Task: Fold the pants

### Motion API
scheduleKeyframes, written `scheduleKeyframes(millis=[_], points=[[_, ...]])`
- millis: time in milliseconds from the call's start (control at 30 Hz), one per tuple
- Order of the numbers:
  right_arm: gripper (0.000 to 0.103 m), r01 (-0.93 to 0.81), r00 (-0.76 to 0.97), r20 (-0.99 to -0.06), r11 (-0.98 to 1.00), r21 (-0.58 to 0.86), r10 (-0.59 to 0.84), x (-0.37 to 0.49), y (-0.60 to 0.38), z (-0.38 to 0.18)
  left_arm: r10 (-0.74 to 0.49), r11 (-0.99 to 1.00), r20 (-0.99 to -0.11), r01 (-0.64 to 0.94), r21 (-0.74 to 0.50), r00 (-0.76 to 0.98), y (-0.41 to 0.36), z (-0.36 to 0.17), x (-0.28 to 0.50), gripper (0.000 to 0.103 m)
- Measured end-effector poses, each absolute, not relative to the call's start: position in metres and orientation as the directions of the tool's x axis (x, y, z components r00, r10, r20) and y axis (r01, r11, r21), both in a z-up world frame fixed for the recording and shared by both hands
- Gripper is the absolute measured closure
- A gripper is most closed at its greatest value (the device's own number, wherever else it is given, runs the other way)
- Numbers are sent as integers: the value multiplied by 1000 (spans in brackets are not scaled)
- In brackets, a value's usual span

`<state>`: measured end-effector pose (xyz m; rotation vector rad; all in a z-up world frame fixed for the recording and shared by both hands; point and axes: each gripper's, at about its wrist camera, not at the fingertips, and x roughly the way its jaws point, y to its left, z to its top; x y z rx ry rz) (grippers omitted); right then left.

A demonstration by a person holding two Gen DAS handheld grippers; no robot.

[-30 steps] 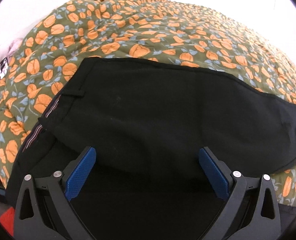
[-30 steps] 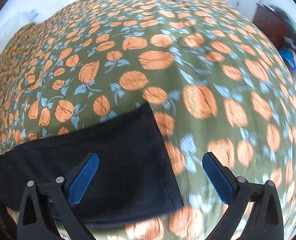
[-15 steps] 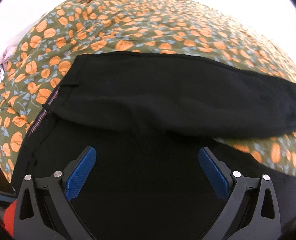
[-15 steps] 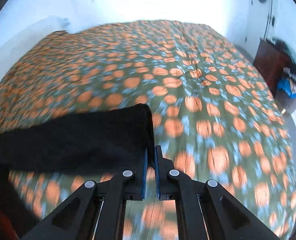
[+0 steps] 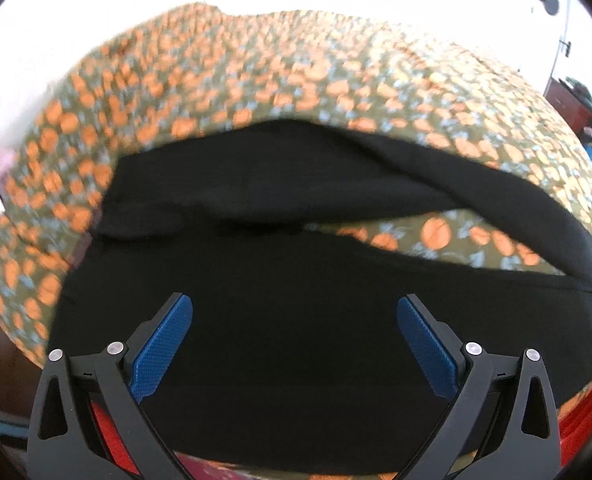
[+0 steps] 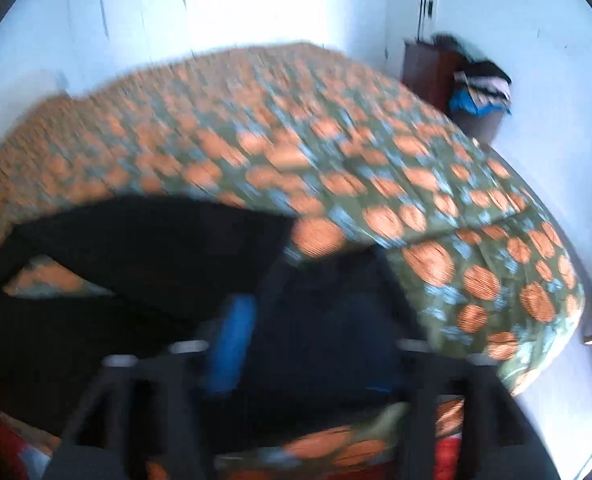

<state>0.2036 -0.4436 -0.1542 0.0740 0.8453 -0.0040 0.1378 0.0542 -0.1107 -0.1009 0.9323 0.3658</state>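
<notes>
Black pants (image 5: 296,320) lie spread on the bed, on a quilted cover (image 5: 296,80) of olive cloth printed with orange fruit and pale blue leaves. In the left wrist view the garment fills the lower half: a broad dark panel near the camera, and one leg (image 5: 475,184) running off to the right, lifted or doubled so that a wedge of the cover shows beneath it. Cloth reads as matte, mid-weight, wholly limp; judgement: light, soft, no stiffness to hold a crease by itself, will sag and drag on the ribbed quilting if pulled flat, and not fragile. A seam or waistband edge is faintly visible at the left margin of the panel; detail is lost to blur. Left tongs (image 5: 296,344): released, blue textured pads (image 5: 162,348) wide apart above the dark panel, holding nothing. Right tongs (image 6: 296,344): heavily motion-blurred; one blue pad (image 6: 232,348) is discernible, dark fabric lies across the gap, and I cannot tell whether they are clenched or released. Best hold, by judgement: pinch at hems or waistband, where doubled and stitched layers give the pads bite; a single-layer pinch mid-leg would likely slip or bunch. A dark wooden cabinet (image 6: 427,68) with piled clothes stands against the white wall, well apart from the bed.
</notes>
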Motion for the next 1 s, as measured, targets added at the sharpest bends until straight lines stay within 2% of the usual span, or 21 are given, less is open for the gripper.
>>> scheduleKeyframes(millis=[33,233,400,567,800,1000], points=[[15,13,680,-732,996,83,52,200,-434,-150,278,935,-783,-345,86,556,49,-100,136,1],[15,-212,650,-734,974,77,199,189,-348,-168,310,939,-676,-326,108,669,31,-29,110,1],[15,-338,638,-746,940,-48,191,179,-306,-187,336,934,-627,-332,128,703,25,8,87,1],[15,-355,630,-751,933,-54,197,175,-304,-195,365,924,-610,-356,141,704,24,26,79,1],[15,-328,624,-755,945,-18,202,178,-314,-194,439,897,-554,-382,223,708,20,52,69,1],[15,-331,622,-754,944,-6,214,176,-316,-193,288,948,-555,-313,52,780,44,79,31,1]])
